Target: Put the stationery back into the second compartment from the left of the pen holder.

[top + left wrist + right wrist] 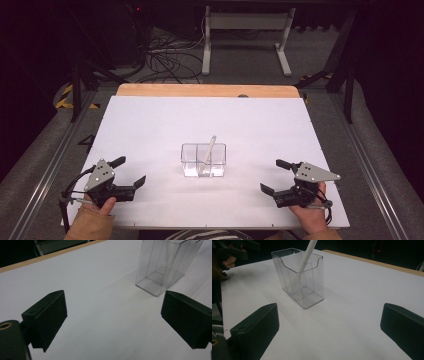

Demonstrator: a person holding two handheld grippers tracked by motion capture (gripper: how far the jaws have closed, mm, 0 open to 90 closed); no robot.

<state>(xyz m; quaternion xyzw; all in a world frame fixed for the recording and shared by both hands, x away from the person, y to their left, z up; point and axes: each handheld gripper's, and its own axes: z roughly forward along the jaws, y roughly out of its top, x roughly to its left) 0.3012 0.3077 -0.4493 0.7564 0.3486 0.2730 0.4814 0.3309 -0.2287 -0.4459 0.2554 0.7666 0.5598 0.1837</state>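
A clear plastic holder (203,159) with two compartments stands in the middle of the white table (150,125). A white pen (208,148) leans upright inside it, tip sticking out past the rim. My left gripper (129,171) rests near the front left, open, nothing between its jaws. My right gripper (275,176) rests near the front right, open and empty too. The left gripper view has the holder (167,265) ahead at the upper right. In the right gripper view the holder (299,277) and the pen (308,253) stand ahead, left of centre.
The table's wooden far edge (207,90) borders the white sheet. Beyond it stand a white metal frame (247,37) and loose cables (165,60) on the floor. Metal rails (47,165) run along both sides of the table.
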